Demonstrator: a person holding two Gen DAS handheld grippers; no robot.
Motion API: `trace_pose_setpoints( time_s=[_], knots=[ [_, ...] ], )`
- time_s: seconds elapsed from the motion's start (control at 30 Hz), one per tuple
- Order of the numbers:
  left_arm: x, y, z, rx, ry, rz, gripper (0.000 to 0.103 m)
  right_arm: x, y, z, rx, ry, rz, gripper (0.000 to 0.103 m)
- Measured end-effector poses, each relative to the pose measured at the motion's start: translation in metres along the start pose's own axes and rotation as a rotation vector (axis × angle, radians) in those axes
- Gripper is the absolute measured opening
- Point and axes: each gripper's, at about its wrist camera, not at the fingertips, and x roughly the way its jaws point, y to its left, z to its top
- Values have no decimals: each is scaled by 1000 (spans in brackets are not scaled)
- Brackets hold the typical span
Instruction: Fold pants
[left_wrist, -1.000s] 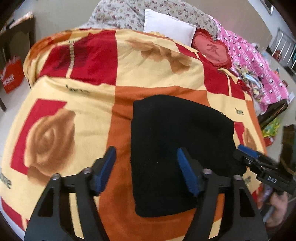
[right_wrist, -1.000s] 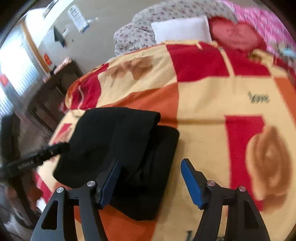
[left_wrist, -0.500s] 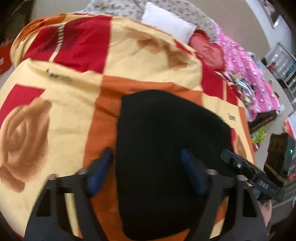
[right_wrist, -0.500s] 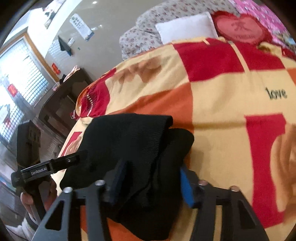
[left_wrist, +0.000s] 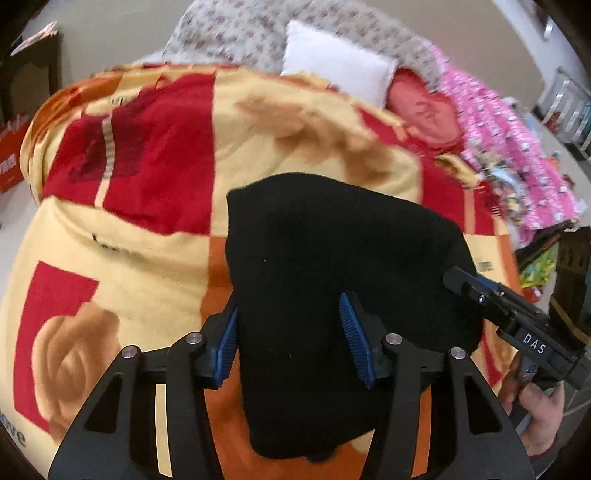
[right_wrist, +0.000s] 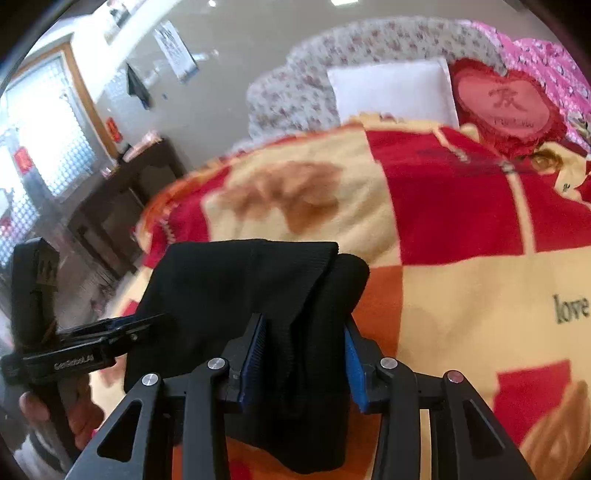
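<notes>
The black pants (left_wrist: 332, 266) are folded into a thick stack on the rose-patterned blanket (left_wrist: 155, 155). My left gripper (left_wrist: 290, 338) straddles the stack's near left part, blue pads pressed against the cloth on both sides. My right gripper (right_wrist: 304, 354) clamps the stack's near right end (right_wrist: 306, 332) between its blue pads. The pants (right_wrist: 236, 280) look raised a little off the blanket. The right gripper also shows in the left wrist view (left_wrist: 517, 325), and the left gripper in the right wrist view (right_wrist: 85, 350).
A white pillow (left_wrist: 336, 70), a red heart cushion (left_wrist: 424, 107) and a pink quilt (left_wrist: 509, 147) lie at the bed's head. A dark wooden table (right_wrist: 122, 192) stands beyond the bed's left side near a bright window.
Both grippers have moved in onto the folded pants and their jaws have narrowed onto the cloth. The stack now sits higher and closer to both cameras.
</notes>
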Motion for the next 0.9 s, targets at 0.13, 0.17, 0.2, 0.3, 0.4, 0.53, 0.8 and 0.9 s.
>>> trace_pose_setpoints(
  time_s=[0.13, 0.17, 0.2, 0.3, 0.4, 0.53, 0.8, 0.9],
  knots=[
    [6, 0, -1, 10, 5, 28, 55, 3, -2, -3, -10, 14, -38, 45],
    [4, -2, -1, 23, 4, 39, 55, -3, -1, -3, -10, 10, -54, 45],
    [2, -4, -2, 35, 0, 57, 55, -8, 0, -3, -13, 5, -66, 45],
    [0, -6, -5, 50, -12, 88, 55, -30, 11, -1, -47, -45, -62, 46],
    [0, -11, -6, 70, -31, 122, 55, -40, 32, -5, -101, -59, -21, 46],
    [1, -16, -8, 78, -50, 150, 56, -14, 41, -23, -161, 18, -106, 46],
    [-17, -28, -18, 122, -103, 235, 56, -31, 37, -28, -119, -13, -80, 47],
    [-25, -30, -24, 110, -119, 248, 56, -44, 44, -28, -119, -58, -76, 48]
  ],
)
